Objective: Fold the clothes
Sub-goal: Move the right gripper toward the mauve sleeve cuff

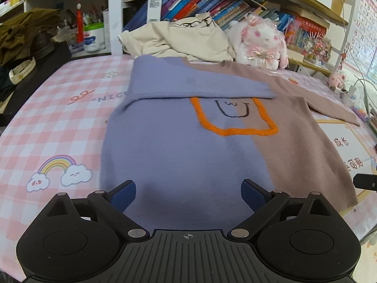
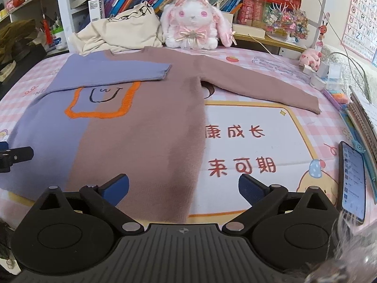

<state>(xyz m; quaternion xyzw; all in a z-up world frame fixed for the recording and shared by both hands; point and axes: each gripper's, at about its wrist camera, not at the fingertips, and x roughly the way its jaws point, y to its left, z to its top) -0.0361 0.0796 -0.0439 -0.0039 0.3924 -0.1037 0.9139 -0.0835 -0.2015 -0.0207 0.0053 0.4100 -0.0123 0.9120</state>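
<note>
Two grippers hang over the near edge of the desk, both with jaws spread wide and nothing between the pads. The left gripper (image 1: 188, 194) sits above the purple half of the sweater (image 1: 188, 146); the right gripper (image 2: 183, 187) sits above its brown side hem, one blue pad over knit, the other over the pink checked desk mat (image 2: 259, 54). The sweater lies flat mid-desk, its purple sleeve (image 1: 200, 82) folded across the chest over an orange-outlined face motif (image 1: 232, 118), its brown sleeve (image 2: 259, 82) stretched toward the right edge. The mat reads "NICE" beside a rainbow (image 1: 56, 165), and large upside-down Chinese characters (image 2: 240, 151). A phone (image 2: 353, 181) lies at the right edge. Along the far edge sit a cream garment (image 2: 122, 33) and a plush rabbit (image 2: 193, 23); an alphabet chart (image 2: 362, 16) hangs at the right.
</note>
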